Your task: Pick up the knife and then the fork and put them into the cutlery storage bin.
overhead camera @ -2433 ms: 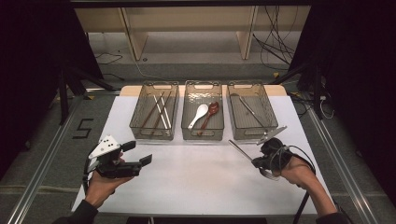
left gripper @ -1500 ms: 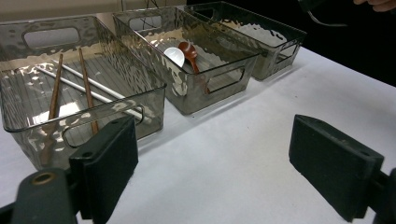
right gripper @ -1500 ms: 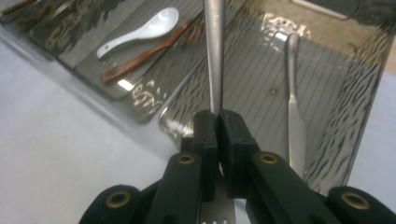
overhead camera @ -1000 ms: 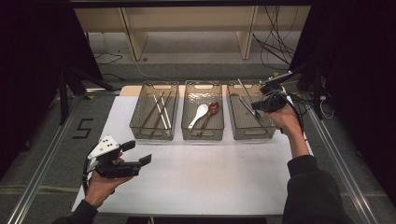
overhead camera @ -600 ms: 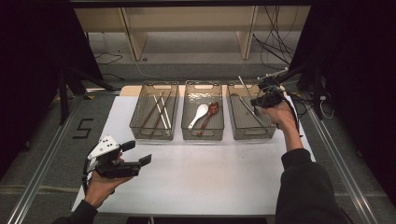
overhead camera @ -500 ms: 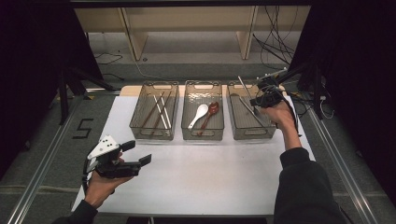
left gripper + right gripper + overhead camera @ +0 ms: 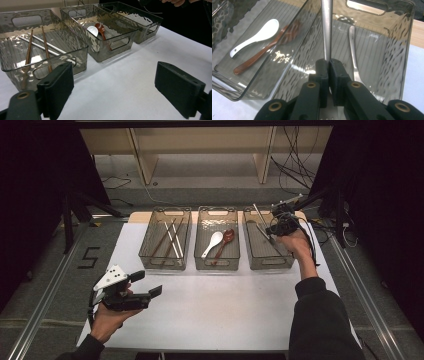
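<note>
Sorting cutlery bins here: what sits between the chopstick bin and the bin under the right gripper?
In the high view, the middle bin sits there, holding a white spoon and a brown spoon.

The person wears dark long sleeves [image 7: 320,320] that reach the wrists. The left gripper [image 7: 145,292] is black, with a pale grey three-cornered plate [image 7: 111,277] on top and a black cable looping beside the hand. Its two jaws are thick, matte black blocks — square-edged, each with a small round hole near the base and a brass-coloured ring lower down. The right gripper [image 7: 272,227] is black too, with a black cable [image 7: 311,237] trailing along the forearm. Its jaws are slim black pads on black arms — brass-ringed screw holes mark each arm.
</note>
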`<state>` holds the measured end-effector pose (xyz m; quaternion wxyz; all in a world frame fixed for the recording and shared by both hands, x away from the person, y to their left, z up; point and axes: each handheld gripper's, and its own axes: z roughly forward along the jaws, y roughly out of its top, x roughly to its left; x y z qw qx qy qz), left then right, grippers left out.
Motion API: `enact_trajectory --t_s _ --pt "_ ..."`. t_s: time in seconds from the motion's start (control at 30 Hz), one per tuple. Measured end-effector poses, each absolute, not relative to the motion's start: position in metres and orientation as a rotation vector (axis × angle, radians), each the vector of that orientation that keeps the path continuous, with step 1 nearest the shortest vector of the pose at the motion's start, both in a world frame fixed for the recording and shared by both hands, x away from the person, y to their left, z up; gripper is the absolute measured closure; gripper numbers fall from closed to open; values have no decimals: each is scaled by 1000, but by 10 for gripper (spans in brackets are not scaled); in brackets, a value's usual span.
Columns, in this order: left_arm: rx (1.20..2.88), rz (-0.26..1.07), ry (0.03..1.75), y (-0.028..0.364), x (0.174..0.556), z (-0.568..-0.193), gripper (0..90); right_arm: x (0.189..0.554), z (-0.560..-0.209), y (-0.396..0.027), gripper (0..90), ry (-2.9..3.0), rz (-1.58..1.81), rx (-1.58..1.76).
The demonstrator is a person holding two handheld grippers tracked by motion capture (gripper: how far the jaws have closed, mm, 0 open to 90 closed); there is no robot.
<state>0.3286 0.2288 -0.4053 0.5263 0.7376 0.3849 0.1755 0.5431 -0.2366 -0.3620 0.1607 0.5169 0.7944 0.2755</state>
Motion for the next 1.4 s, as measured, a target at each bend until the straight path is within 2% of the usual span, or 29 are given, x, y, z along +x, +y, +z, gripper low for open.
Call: enact_trajectory --t_s 0.53,0.73,0.9,1.17,1.4 --pt "1760 411 918 229 329 -405 151 552 -374 -232 844 2276 741 1497" --pt "1746 392 918 228 328 -404 151 554 -374 -231 631 2282 784 1514" --pt "1747 391 922 229 329 -404 150 547 -370 -231 539 2290 808 1503" --pt "1747 393 924 229 329 -405 150 525 -364 -230 445 2276 923 1442" --pt "1745 393 926 229 329 -405 150 500 -360 -223 399 2234 1092 1394"
